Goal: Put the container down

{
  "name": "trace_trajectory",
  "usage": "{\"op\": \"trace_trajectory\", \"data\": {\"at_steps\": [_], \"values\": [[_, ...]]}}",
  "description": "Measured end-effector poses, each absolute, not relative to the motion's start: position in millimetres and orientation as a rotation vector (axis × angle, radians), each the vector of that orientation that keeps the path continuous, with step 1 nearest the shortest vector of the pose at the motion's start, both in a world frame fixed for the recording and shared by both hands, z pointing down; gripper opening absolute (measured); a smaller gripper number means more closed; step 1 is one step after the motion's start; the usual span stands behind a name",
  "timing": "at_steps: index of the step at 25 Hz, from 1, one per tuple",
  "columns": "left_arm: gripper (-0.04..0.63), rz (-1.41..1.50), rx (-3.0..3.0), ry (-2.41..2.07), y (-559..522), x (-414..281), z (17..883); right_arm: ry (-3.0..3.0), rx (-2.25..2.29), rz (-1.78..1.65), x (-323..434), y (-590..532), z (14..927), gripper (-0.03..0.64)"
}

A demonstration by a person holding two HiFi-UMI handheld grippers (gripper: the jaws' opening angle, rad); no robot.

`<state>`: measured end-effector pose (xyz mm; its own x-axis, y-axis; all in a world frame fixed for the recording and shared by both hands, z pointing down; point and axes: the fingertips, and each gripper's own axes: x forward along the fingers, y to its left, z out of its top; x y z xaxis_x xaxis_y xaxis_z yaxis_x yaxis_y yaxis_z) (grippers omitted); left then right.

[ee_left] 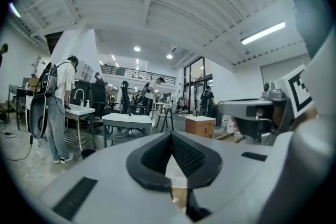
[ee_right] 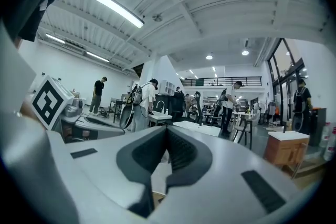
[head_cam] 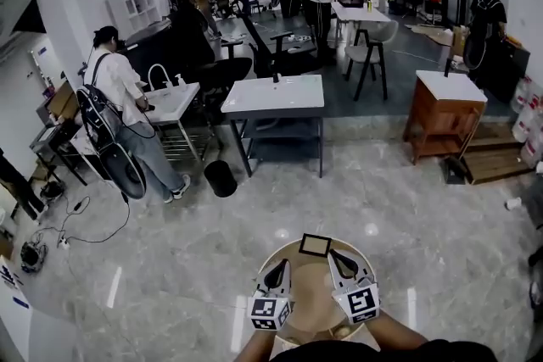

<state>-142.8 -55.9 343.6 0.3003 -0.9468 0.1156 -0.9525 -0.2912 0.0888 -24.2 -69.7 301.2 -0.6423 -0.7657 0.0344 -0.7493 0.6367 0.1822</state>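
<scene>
Polished marble floor (head_cam: 170, 267) fills the lower half of the head view. A white desk (head_cam: 273, 94) stands at upper centre and a wooden cabinet (head_cam: 443, 110) at upper right, both well apart from the work. A person with a backpack (head_cam: 114, 93) stands at the left.

Container (head_cam: 313, 294): round, tan, at bottom centre of the frame, held off the floor with no desk under it. The left gripper (head_cam: 276, 274) takes its left rim and the right gripper (head_cam: 344, 264) its right rim. The container lies between them, with both hands equally near. Being round, it offers no long axis. A small dark-framed square (head_cam: 315, 245) sits at its far rim.

Jaws: both pairs are clenched, each on a thin pale strip (ee_left: 176, 176), judged to be the container's wall.

Only the head view shows the whole container and the floor beneath it. Both gripper views look level across the room and show no landing place.

Judgement: setting down calls for a carry to the desk ahead, or a straight descent to the floor.
</scene>
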Motion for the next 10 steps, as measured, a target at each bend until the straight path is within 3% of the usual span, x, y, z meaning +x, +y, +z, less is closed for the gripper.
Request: {"op": "trace_trajectory", "data": {"at_steps": [10], "values": [[0.0, 0.072, 2.435, -1.755, -58.1, -142.7, 343.5, -2.731, 1.275, -0.19, -28.1, -70.4, 297.6, 0.0]]}}
